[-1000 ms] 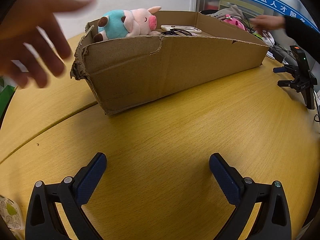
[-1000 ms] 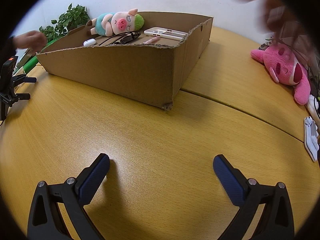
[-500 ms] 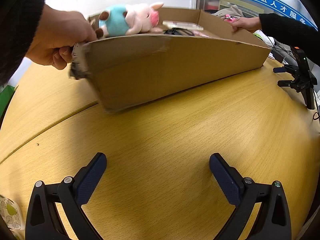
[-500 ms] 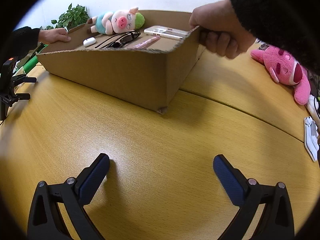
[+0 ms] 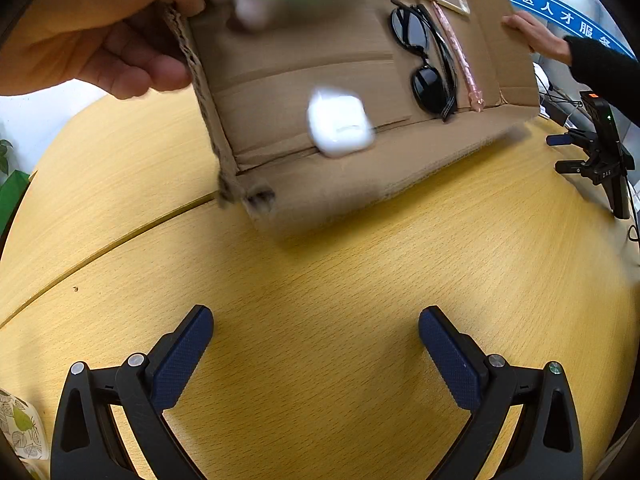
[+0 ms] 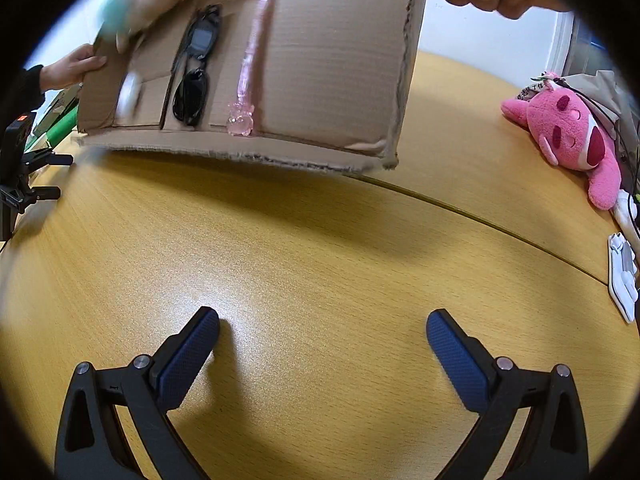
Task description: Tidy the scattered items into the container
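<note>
A: Which step is this? The cardboard box (image 5: pixel 360 80) is tipped up steeply by two bare hands, one hand (image 5: pixel 92 36) at the near corner and the other hand (image 5: pixel 532 34) at the far side.

B: I think it is a reset, not tidying yet. The white earbud case (image 5: pixel 340 120) is blurred and seems to slide toward the low edge; the sunglasses (image 5: pixel 428 60) and the pink pen (image 5: pixel 460 56) lie against the lower wall. A plush toy at the top is only a smear, so I cannot say more.

A: And the grippers?

B: The left gripper (image 5: pixel 316 344) and the right gripper (image 6: pixel 322 346) both stand wide open above the bare wooden table (image 6: pixel 320 240), holding nothing and touching nothing.

A: The next move?

B: Probably wait until the things lie on the table, then choose one, likely the nearest, and approach with open jaws.
</note>
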Tool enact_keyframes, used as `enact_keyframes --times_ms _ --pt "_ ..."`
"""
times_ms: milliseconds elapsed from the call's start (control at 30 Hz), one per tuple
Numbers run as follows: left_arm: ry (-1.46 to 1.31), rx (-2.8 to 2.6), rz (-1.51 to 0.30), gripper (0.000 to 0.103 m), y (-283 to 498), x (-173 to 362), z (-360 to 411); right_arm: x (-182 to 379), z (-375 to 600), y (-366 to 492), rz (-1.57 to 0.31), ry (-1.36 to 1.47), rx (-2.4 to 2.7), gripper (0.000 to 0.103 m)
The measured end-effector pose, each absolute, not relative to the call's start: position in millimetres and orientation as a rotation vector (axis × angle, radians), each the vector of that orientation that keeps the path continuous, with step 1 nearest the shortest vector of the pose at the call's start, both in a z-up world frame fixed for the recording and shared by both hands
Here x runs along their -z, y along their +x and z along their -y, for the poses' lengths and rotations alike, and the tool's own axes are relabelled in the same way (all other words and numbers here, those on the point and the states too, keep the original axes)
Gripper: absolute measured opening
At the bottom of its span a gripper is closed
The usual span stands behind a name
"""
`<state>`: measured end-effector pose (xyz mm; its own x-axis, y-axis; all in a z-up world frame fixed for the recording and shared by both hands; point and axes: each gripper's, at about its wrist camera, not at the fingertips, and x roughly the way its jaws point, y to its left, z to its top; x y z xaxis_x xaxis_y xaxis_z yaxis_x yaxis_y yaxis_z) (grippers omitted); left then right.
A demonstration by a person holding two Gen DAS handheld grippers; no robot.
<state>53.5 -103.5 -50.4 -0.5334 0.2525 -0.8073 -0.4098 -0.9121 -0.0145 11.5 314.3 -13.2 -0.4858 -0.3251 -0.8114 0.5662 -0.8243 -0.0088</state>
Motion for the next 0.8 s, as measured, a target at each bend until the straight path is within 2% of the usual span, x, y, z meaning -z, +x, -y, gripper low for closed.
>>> enact_keyframes --times_ms 800 --pt "-1.248 -2.446 -0.25 0.103 51.3 50.3 103.8 8.4 -315.8 15.0 -0.374 1.178 2.308 0.103"
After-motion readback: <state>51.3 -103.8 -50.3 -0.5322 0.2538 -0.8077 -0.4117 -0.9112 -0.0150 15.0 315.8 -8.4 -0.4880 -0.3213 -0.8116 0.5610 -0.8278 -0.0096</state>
